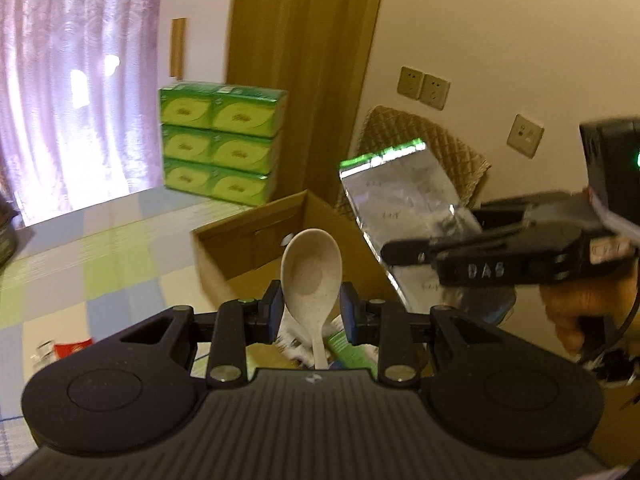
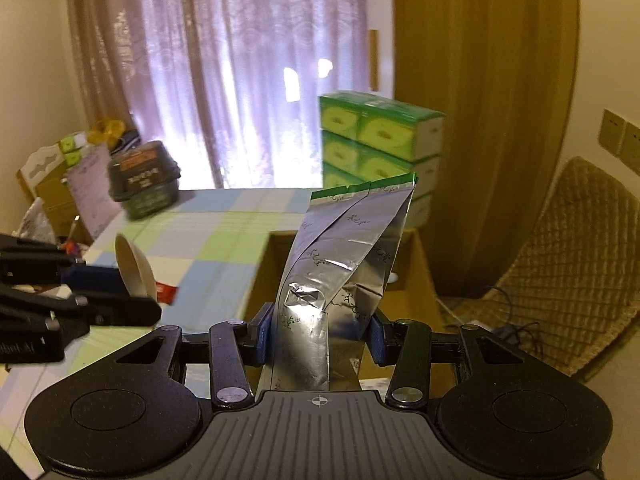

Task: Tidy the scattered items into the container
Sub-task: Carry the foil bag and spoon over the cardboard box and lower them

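From the left wrist camera, the left gripper [image 1: 309, 312] points forward and slightly down over an open cardboard box [image 1: 256, 236], its blue-padded jaws apart on either side of a cream spoon [image 1: 311, 280]. Whether the pads actually pinch the spoon cannot be told — the bowl stands upright above the fingers and the handle drops between them. Paper and green packets lie in the box beneath. To the right, the right gripper [image 1: 404, 249] comes in from the side, held by a hand [image 1: 576, 312], with a silver foil pouch [image 1: 404, 216] rising from it above the box's right edge. The box sits on a checked tablecloth [image 1: 100, 264] in pale green, blue and cream. A stack of green tissue packs [image 1: 220, 144] stands behind it, with a purple curtain [image 1: 72, 80] to the left and wall sockets [image 1: 424, 88] and a quilted chair back [image 1: 420, 136] to the right.

From the right wrist camera, the right gripper [image 2: 320, 336] is level and aimed at the window, its jaws clamped on the lower part of the crumpled foil pouch [image 2: 344, 264], which stands tilted over the box [image 2: 416, 272]. The left gripper [image 2: 120, 304] enters from the left with the spoon [image 2: 134, 268] seen edge-on. A dark tub [image 2: 144, 184] rests at the table's far-left corner — cluttered boxes lie beyond it.
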The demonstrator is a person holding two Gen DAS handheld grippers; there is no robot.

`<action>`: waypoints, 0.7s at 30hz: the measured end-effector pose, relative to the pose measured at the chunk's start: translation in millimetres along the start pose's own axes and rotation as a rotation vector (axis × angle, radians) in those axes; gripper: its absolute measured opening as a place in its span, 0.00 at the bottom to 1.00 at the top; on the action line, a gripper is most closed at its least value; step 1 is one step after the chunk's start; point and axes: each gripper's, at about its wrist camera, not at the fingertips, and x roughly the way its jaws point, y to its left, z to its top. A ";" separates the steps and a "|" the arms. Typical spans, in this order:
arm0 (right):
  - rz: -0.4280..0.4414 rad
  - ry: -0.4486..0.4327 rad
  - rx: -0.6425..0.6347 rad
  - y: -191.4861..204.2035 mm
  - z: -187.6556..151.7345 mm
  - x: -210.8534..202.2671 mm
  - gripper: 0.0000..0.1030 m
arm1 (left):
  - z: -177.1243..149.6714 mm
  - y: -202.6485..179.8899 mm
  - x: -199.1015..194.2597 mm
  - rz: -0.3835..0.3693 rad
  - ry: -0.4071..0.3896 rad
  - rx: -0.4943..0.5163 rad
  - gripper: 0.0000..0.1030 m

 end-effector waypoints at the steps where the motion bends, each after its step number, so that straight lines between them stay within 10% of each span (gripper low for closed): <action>1: -0.004 0.002 0.004 -5.7 0.0 1.0 0.47 | 4.6 -1.8 5.6 -0.009 -0.002 -0.007 0.24; 16: 0.007 0.054 0.057 -51.7 -19.2 34.3 0.47 | -5.7 -1.8 92.9 -0.026 0.104 -0.136 0.26; 18: 0.008 0.060 0.060 -55.0 -20.7 37.0 0.47 | -9.6 4.4 97.1 -0.007 0.117 -0.158 0.51; 21: 0.008 0.065 0.063 -57.1 -22.0 39.3 0.47 | -14.0 8.8 97.2 0.008 0.126 -0.156 0.55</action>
